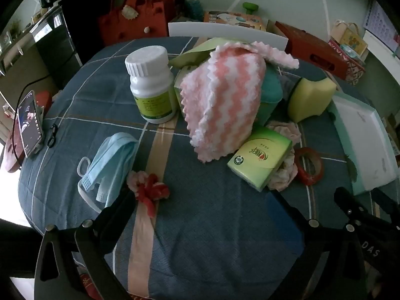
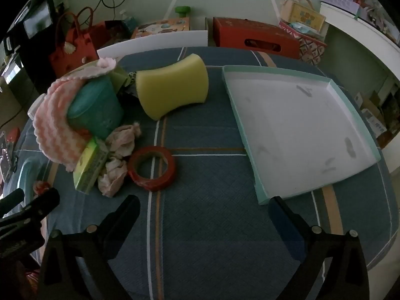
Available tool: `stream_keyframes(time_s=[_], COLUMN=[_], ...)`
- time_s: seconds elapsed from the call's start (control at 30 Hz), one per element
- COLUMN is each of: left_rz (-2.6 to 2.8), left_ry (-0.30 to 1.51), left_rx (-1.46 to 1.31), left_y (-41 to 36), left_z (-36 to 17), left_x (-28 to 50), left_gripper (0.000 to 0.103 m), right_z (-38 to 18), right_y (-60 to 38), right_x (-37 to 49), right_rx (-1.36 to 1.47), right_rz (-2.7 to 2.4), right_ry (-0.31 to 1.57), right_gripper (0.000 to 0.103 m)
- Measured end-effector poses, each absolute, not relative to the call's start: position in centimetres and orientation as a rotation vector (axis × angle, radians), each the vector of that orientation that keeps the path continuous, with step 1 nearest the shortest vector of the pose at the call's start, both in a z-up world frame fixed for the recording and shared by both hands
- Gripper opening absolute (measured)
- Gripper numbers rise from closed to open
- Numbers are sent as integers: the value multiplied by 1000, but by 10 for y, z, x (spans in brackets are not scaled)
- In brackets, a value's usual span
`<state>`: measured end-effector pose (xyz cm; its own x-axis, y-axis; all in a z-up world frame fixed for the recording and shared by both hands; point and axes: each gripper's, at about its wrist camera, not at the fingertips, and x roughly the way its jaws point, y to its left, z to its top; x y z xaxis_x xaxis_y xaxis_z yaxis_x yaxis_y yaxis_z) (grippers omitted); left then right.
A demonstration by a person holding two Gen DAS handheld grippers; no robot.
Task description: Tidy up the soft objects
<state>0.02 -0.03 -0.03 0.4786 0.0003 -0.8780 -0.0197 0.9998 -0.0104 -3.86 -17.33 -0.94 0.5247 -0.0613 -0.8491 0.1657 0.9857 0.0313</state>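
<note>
The soft things lie in a heap on the left part of the surface (image 2: pixel 212 175), which wears a blue checked cloth. The fluffy pink and white zigzag cloth (image 1: pixel 222 105) hangs over a teal plastic tub (image 2: pixel 100 110). It looks light and floppy, so I think a pinch on its loose bottom edge would lift it, and it may drag on the tub. The yellow foam sponge (image 2: pixel 172 87) stands on its side near the tub. It will squash and spring back, so a hold across its narrow middle seems best. A crumpled pale pink fabric (image 2: pixel 117 155) lies between a green tissue pack (image 1: pixel 260 157) and a red tape roll (image 2: pixel 152 170). A blue paper face mask (image 1: pixel 110 165) lies flat with thin ear loops that could snag. A small red and pink fuzzy hair tie (image 1: pixel 147 187) lies just beside it.

The white tray with a mint green rim (image 2: pixel 255 150) sits empty on the right, and is likely where the soft things go. A white pill bottle (image 1: pixel 150 85) stands by the cloth and could tip over.

The left tool (image 1: pixel 205 207) hangs over the bare cloth with its fingers wide apart, holding nothing. The right tool (image 2: pixel 205 210) is the same, wide apart with nothing in it, near the tray's corner.
</note>
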Motion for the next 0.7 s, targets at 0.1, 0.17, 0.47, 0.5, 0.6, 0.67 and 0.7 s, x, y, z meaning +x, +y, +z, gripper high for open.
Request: stream_keyframes(time_s=[0.1,0.17,0.47,0.5,0.6,0.67,0.7], left_rz=[9,8,11,11,10,10,9], left_ry=[1073,1073,1068,1068,1069,1070,1070], left_rx=[-16,-15,-26,-27,-28,-29,-30], left_y=[-1,-1,0,0,0,0,0], left_z=[-1,-2,-6,-6,-6,-5,-6], left_x=[0,1,-2,-2,-2,-2,-2], left_gripper=[103,103,103,103,103,103,103], right_z=[-9,-9,-10,-9,-9,-10,-10], right_y=[-174,-175,-175,-175,-175,-175,-176], right_x=[-38,-39,-39,-39,-38,-38,-39], right_rx=[115,116,116,116,116,119,120], right_rz=[-136,-136,-135,-135,-135,-135,-135], right_ry=[1011,1010,1010,1010,1010,1011,1011], right_gripper=[103,103,103,103,103,103,103])
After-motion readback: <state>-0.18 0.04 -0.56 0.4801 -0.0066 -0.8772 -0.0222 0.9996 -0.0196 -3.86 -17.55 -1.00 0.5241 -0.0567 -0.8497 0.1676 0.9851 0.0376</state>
